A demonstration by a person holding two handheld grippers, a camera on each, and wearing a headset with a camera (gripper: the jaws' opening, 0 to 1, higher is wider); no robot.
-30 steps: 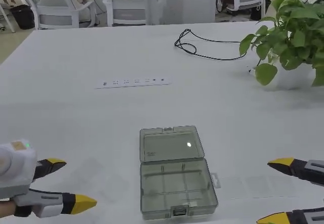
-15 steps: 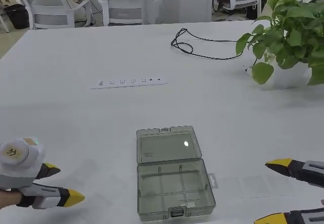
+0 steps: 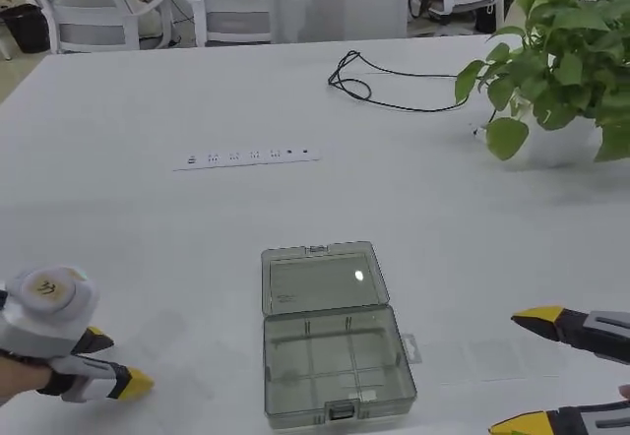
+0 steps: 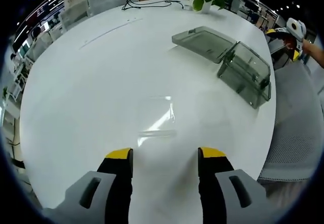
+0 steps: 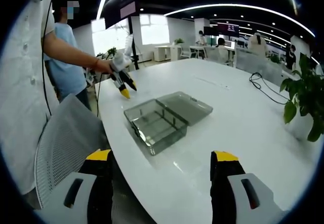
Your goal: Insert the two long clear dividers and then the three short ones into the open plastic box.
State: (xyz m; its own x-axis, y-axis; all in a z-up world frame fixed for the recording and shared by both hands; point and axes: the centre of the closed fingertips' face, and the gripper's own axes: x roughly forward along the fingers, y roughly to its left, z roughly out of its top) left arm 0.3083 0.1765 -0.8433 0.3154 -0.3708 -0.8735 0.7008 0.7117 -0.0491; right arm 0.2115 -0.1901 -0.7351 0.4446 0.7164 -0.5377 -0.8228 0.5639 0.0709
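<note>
Partly cut off, right gripper point(image 3: 517, 370) and left gripper point(image 4: 165, 154) are hovering, fingers spread; clear divider point(image 4: 157, 115) is barely showing on tabletop point(image 3: 413, 199) near box point(image 3: 335, 356).

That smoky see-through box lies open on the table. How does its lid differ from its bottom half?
The lid is shallow and plain inside; the bottom half is deeper, with faint lines crossing its inside. The lid lies farther from the person, the bottom half nearer. The bottom half carries a small latch on its near edge. Both are grey-tinted clear plastic, joined along one edge, lying open on the white table.
</note>
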